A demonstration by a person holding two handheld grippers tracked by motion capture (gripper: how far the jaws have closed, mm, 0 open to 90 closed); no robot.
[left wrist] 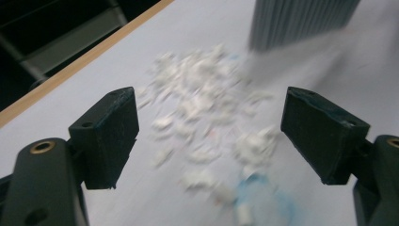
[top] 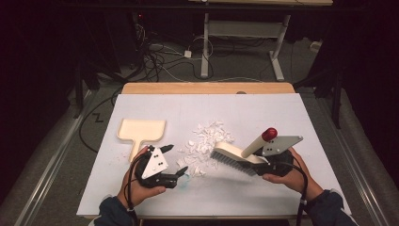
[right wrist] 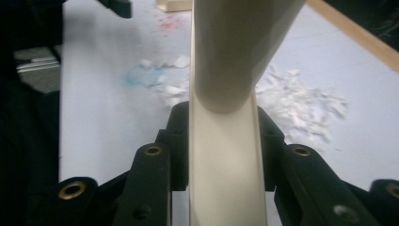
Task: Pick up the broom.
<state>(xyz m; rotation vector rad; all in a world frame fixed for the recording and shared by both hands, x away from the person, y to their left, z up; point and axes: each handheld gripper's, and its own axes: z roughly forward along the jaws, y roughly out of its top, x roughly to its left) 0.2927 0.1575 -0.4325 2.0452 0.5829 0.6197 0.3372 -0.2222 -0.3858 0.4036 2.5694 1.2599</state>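
Well, sweeping has barely begun: the right tool (top: 263, 162) clamps the brush (top: 237, 159) beside the paper scraps (top: 204, 143), all loose on the bench (top: 263, 113). The left tool (top: 176, 162) gapes wide, empty; the dustpan (top: 141, 131) lies unheld nearby.

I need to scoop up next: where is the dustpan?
High view: the dustpan lies left on the white mat, beyond the left gripper, left of the paper scraps.

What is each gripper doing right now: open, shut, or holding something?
Left gripper: open, nothing between its jaws, above the paper scraps.
Right gripper: shut on the brush, clamping its cream back.
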